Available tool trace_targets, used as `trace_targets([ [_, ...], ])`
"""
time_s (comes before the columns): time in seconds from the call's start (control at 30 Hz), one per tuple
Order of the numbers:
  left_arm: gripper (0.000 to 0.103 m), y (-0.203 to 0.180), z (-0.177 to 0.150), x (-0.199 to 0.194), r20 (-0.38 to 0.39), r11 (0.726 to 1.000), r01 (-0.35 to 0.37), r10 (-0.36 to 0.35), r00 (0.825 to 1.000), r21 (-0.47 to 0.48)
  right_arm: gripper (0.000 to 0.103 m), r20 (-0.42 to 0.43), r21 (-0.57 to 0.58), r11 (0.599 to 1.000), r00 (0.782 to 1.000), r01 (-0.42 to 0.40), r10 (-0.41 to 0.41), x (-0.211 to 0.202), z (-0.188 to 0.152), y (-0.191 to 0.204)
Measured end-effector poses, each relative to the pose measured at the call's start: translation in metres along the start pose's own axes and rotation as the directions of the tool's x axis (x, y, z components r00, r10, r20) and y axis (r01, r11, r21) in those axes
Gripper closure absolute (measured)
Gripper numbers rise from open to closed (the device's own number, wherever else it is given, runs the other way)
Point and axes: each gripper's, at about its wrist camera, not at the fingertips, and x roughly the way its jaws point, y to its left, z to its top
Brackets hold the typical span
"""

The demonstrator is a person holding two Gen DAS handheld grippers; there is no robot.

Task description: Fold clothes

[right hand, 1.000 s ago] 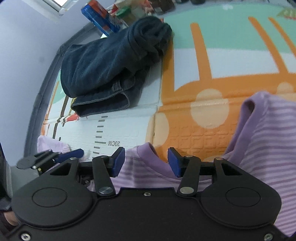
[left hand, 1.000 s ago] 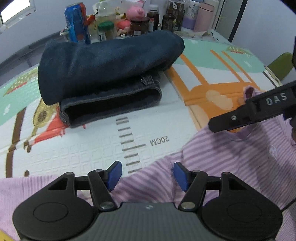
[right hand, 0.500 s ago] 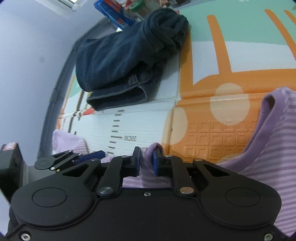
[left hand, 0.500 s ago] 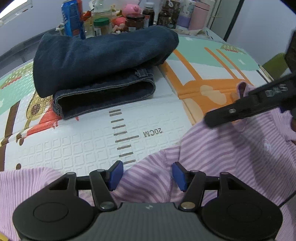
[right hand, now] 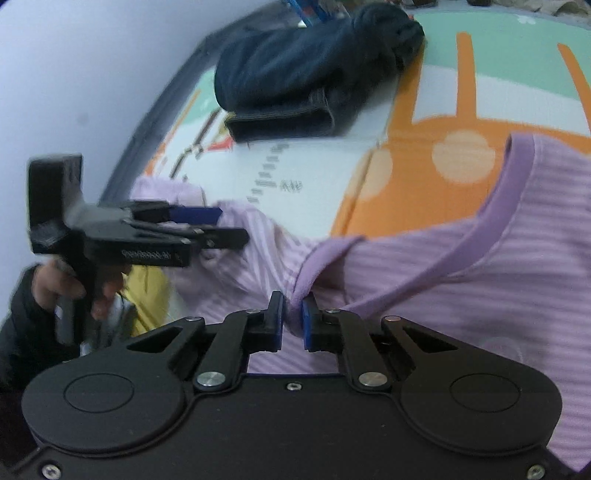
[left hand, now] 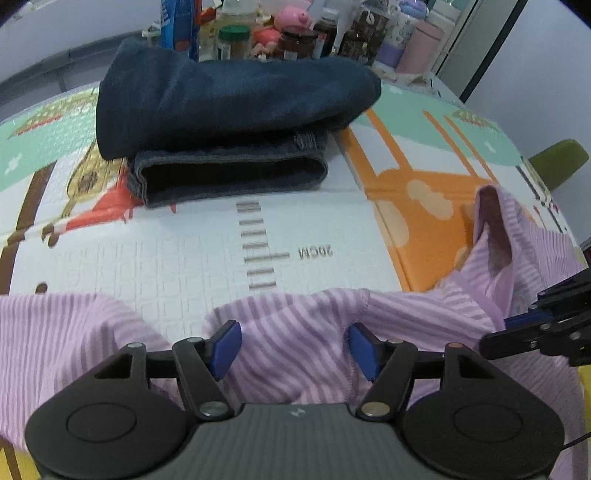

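Lilac striped knit: the shirt (left hand: pixel 295 332) lies spread on the play mat (left hand: pixel 184 266), directly under and ahead of both grippers. Right gripper (right hand: pixel 293 320): jaws nearly together and closing, pads pinching a fold of the shirt at the plain purple neckband (right hand: pixel 491 221), which runs up and to the right from the fingertips. Left gripper (left hand: pixel 295 345): jaws stand well apart and are opening; striped cloth lies between the blue pads (left hand: pixel 225 345), with the hem edge just ahead of them, but the pads do not press on it. In the left wrist view the right gripper shows at the right edge, beside the raised neck opening. In the right wrist view the left gripper sits to the left, held by a hand (right hand: pixel 74 288) in a dark sleeve; that part is blurred, so its contact with the cloth is uncertain. Farther ahead of both grippers, well apart from the shirt, a folded dark blue garment rests on folded jeans (left hand: pixel 229 173). Beyond those stand bottles and jars (left hand: pixel 295 33).
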Motion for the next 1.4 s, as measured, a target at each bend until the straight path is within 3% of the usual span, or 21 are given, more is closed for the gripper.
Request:
trace_targets([
  [0.17,0.034,-0.006,-0.006,0.001,0.002,0.999,-0.026,0.026,1.000,0.025,0.094,-0.021,0.038,0.997,0.998,0.064,-0.063,0.018,-0.013,-0.008],
  [0.3,0.034,-0.012,-0.005,-0.007,0.032,0.998,-0.034,0.032,0.999,0.054,0.090,0.012,0.069,0.997,1.000,0.028,-0.029,0.012,-0.014,-0.011],
  [0.47,0.034,-0.015,0.002,-0.012,0.051,0.998,-0.037,0.034,0.998,0.057,0.066,0.098,0.104,0.995,0.995,-0.002,-0.008,-0.007,0.003,-0.013],
  [0.6,0.034,-0.014,0.005,-0.007,0.036,0.999,-0.044,0.043,0.998,0.026,0.067,0.089,0.184,0.982,0.995,-0.052,0.036,0.002,0.020,-0.022],
  [0.67,0.034,-0.013,0.006,-0.005,0.032,0.999,-0.043,0.043,0.999,0.018,0.083,0.078,0.223,0.971,0.994,-0.091,0.075,0.009,0.025,-0.024],
  [0.73,0.034,-0.012,0.006,-0.004,0.031,0.999,-0.046,0.046,0.998,0.013,0.088,0.079,0.255,0.959,0.991,-0.122,0.105,0.015,0.029,-0.027],
  [0.9,0.034,-0.005,0.009,-0.004,0.039,0.997,-0.076,0.077,0.996,-0.020,0.088,0.176,0.297,0.943,0.979,-0.149,0.099,0.015,0.045,-0.034],
  [1.07,0.032,0.012,0.014,0.003,0.023,0.986,-0.123,0.126,0.992,-0.108,0.088,0.271,0.352,0.930,0.962,-0.102,0.003,0.019,0.064,-0.045],
  [1.2,0.025,0.018,0.016,0.010,0.017,0.972,-0.201,0.205,0.979,-0.120,0.088,0.300,0.387,0.922,0.948,-0.021,-0.105,0.024,0.077,-0.053],
  [1.4,0.018,0.018,0.017,0.014,0.031,0.963,-0.244,0.249,0.968,-0.116,0.088,0.322,0.224,0.974,0.944,-0.008,-0.066,0.010,0.074,-0.024],
])
